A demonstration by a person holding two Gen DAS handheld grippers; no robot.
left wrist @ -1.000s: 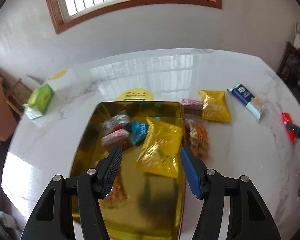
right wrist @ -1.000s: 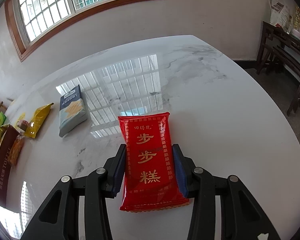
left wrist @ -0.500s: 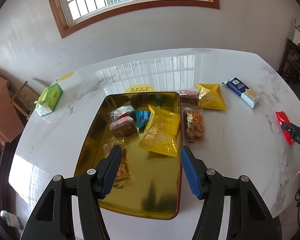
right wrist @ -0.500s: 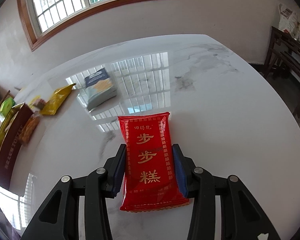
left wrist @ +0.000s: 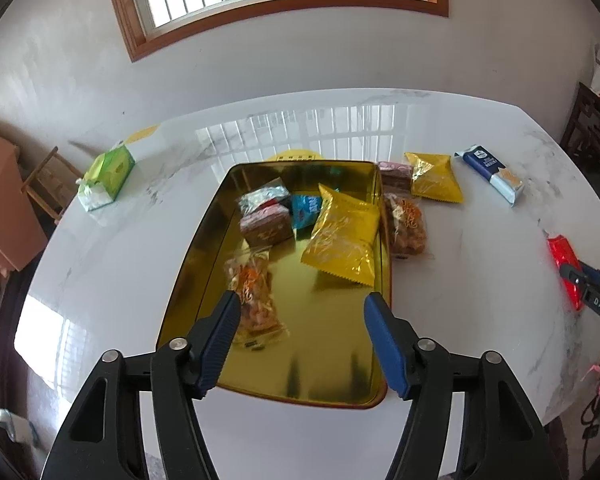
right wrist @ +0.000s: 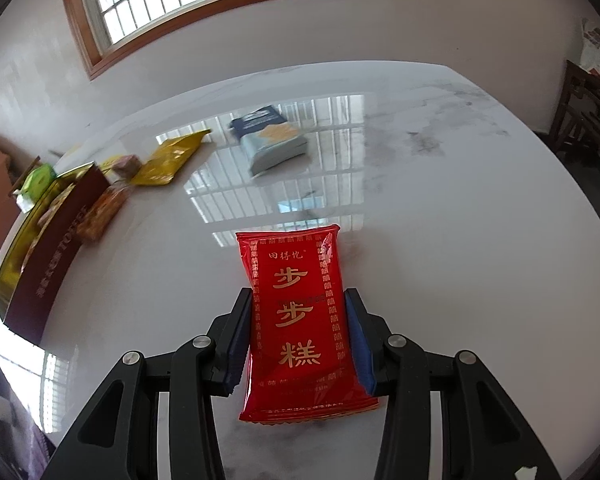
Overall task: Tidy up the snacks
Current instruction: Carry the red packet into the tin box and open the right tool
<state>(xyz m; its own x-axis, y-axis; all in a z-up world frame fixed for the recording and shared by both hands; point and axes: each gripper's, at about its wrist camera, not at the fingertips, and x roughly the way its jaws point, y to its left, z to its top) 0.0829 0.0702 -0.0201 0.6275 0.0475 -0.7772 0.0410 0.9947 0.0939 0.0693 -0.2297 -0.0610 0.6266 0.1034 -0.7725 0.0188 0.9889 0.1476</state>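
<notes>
Mid-carry step, by the look of it: right gripper [right wrist: 298, 332] clamped on red snack pkt [right wrist: 300, 320], pads pressing both long sides, pkt pointing away, off the marble table [right wrist: 440, 208]. Gold tin [right wrist: 40, 240] far left in right wrist view, maroon side wall facing, well apart from pkt. Left gripper [left wrist: 302, 328] empty, jaws about half open and just been opening, nothing btwn them, hanging over near end of tin [left wrist: 320, 368]. In tin already: clear orange-snack bag [left wrist: 254, 296] near-left, gold foil bag [left wrist: 346, 236] leaning on right wall, brown pkt [left wrist: 266, 230], silver pkt [left wrist: 262, 200], blue pkt [left wrist: 306, 210] toward far end. Not yet in, just right of tin: second clear bag [left wrist: 408, 226] touching right wall, pink pkt [left wrist: 396, 172], another gold bag [left wrist: 434, 178], navy biscuit pack [left wrist: 492, 172] further right. Green tissue box [left wrist: 108, 174] far left, not part of job probably. Next, prob: bring red pkt left over tin's right rim, clear the wall, release over bare gold floor near end, most open spot. Left gripper sitting right over that spot, so needs to clear out or risk a clash. Room: wide bare marble btwn red pkt and tin, no obstacles en route except loose bags by right wall. Table edge near on both sides; tin's near end close to near edge, so no shoving it nearer.
</notes>
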